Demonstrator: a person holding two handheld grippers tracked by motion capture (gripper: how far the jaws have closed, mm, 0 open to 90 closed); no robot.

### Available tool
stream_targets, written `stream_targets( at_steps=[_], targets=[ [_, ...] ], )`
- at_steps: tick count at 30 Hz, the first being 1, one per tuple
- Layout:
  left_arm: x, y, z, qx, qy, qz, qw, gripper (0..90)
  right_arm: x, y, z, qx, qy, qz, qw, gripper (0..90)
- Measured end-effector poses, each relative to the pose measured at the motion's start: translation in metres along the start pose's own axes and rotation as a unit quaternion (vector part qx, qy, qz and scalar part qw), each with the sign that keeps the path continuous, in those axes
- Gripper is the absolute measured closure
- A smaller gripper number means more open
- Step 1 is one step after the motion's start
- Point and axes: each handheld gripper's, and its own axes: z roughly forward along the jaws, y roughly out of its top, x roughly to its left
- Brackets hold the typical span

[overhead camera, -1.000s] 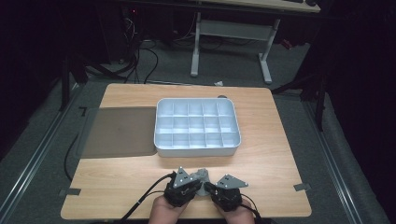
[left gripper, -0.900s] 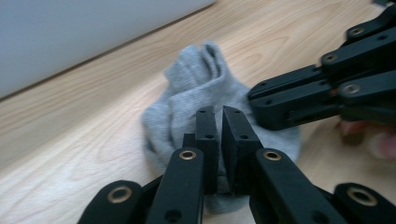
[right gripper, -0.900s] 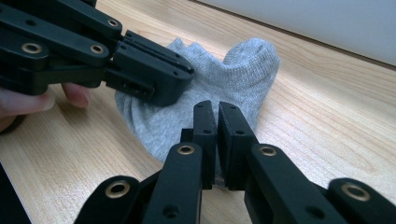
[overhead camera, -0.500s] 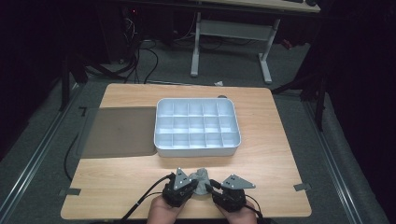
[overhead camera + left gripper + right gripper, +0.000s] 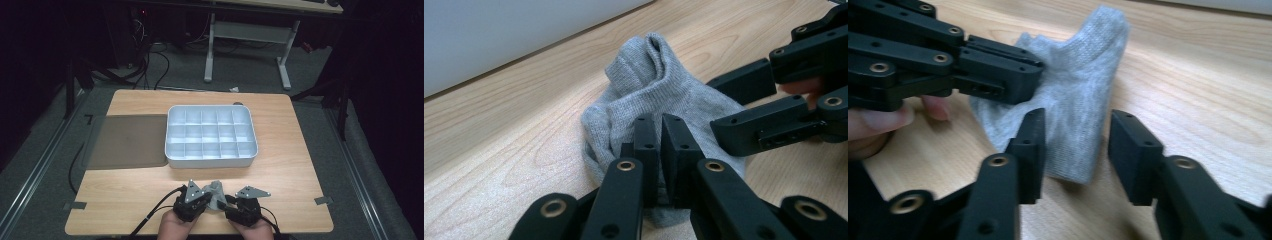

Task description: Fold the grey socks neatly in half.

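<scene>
Two hand-held grippers work a grey sock at the worktop's near edge: left hand-held gripper clenched on it, right hand-held gripper just opening, straddling it. Next: regrasp for folding, probably.

Work surface: a light wooden table with visible grain and a rectangular top. Near its centre stands a white plastic compartment tray, divided into rows of small square cells. Just beside the tray's left wall lies a flat dark grey mat, reaching the table's left edge. At the near edge, well apart from the tray, a crumpled grey sock rests on the wood. Small grey tape strips mark the near left corner and near right corner.
</scene>
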Motion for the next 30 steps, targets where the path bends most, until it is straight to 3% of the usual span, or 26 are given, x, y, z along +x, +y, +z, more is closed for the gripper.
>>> stream_targets(
  at_steps=[3, 5, 13, 21, 27, 30],
  targets=[
    [-0.001, 0.000, 0.000, 0.000, 0.004, 0.006, 1.0000, 85.6, 0.002, 0.001, 0.001, 0.003, 0.011, -0.004, 0.9999, 73.5],
    [-0.002, 0.000, 0.000, 0.000, 0.006, 0.009, 0.9999, 85.6, 0.004, 0.001, 0.001, 0.001, 0.006, -0.014, 0.9999, 76.7],
    [-0.004, 0.000, 0.001, 0.004, 0.007, 0.017, 0.9998, 86.5, 0.011, 0.003, -0.009, -0.029, 0.006, -0.045, 0.9985, 80.7],
    [-0.004, 0.000, 0.001, 0.005, 0.005, 0.017, 0.9998, 88.6, 0.024, 0.007, -0.012, -0.053, 0.015, -0.080, 0.9953, 81.0],
    [-0.003, 0.001, 0.002, 0.006, 0.002, 0.012, 0.9999, 88.5, 0.019, 0.006, -0.013, -0.054, 0.013, -0.066, 0.9963, 74.1],
    [-0.003, 0.001, 0.002, 0.006, 0.002, 0.014, 0.9999, 88.5, 0.013, 0.009, -0.021, -0.072, 0.013, -0.055, 0.9958, 67.4]
  ],
)
